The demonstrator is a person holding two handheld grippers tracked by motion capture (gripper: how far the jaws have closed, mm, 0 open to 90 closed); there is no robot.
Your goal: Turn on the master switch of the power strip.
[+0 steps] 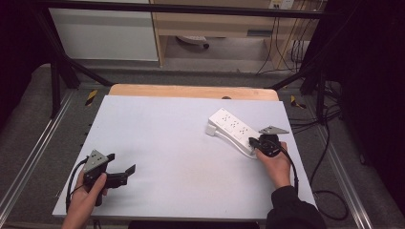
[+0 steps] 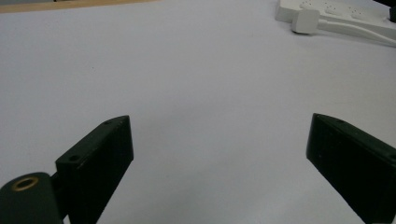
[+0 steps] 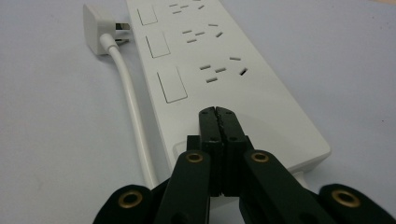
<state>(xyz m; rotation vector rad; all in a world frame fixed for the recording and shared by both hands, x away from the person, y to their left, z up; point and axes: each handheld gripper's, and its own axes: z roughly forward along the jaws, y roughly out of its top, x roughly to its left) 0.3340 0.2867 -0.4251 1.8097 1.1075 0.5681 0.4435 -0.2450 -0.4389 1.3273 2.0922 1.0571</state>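
Presumably rigid, light and slick, the white plastic three-socket power strip (image 3: 219, 79) is best gripped across its narrow sides. Right gripper (image 3: 218, 116), jaws pressed together empty, rests over the strip's near end; left gripper (image 2: 219, 154), jaws wide, sits well apart from it.

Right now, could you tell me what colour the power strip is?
White power strip, clearest in the right gripper view.

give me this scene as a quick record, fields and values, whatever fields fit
surface: pale grey table top
main object: white power strip, lying flat at the right of the table, sockets up
plug: white plug lying beside the strip's far end, not plugged in
cord: white cord running along the strip's side
left gripper: jaws wide apart, held over bare table at the near left, nothing between them
right gripper: jaws closed together, tips over the strip's near end, nothing held; contact cannot be told
hands: one on each gripper
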